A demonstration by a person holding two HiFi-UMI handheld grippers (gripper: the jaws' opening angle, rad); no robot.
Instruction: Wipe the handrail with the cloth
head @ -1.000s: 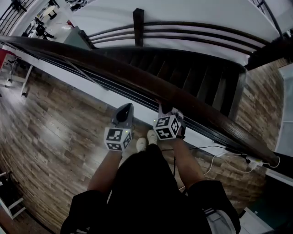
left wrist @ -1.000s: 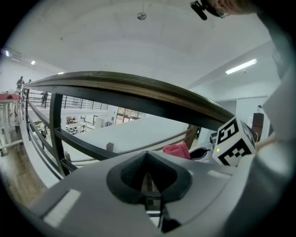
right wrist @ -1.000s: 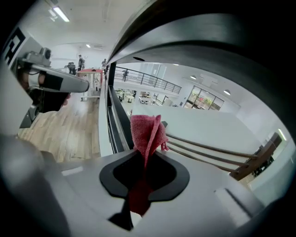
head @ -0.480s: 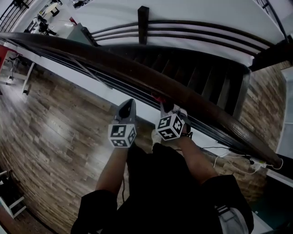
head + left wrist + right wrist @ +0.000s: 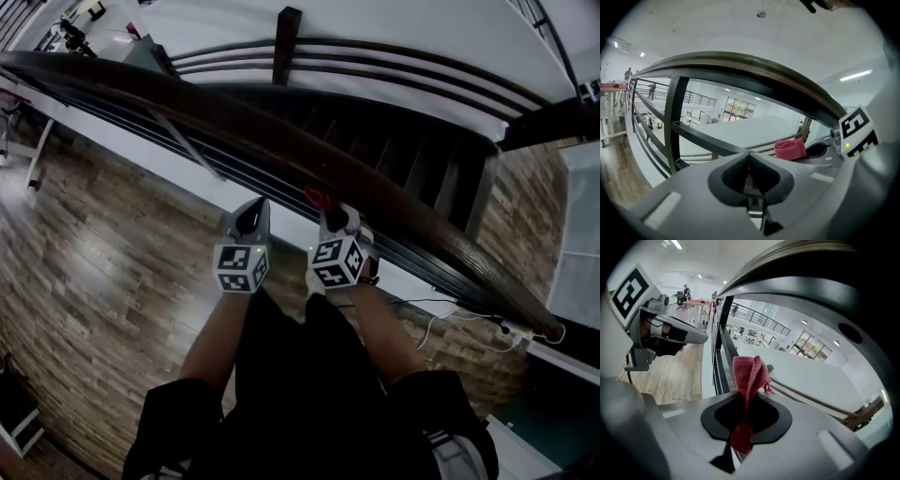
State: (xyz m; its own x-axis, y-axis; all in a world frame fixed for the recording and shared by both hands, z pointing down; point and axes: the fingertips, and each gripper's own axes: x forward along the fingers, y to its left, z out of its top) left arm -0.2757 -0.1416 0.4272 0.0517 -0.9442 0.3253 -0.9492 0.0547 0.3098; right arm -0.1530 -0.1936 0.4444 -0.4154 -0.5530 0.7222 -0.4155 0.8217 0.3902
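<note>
Clamping one cloth [image 5: 747,376], right gripper [image 5: 743,420] sits by one handrail [image 5: 234,117]; left gripper [image 5: 749,180] seemingly closed.

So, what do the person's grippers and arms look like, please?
Both the left gripper and the right gripper are grey, tapering shells with black padding inside. Each carries a white cube with black square markers and a small green light. The person wears a black short-sleeved top.

Handrail [image 5: 216,112] and bars [image 5: 675,122] directly ahead
</note>
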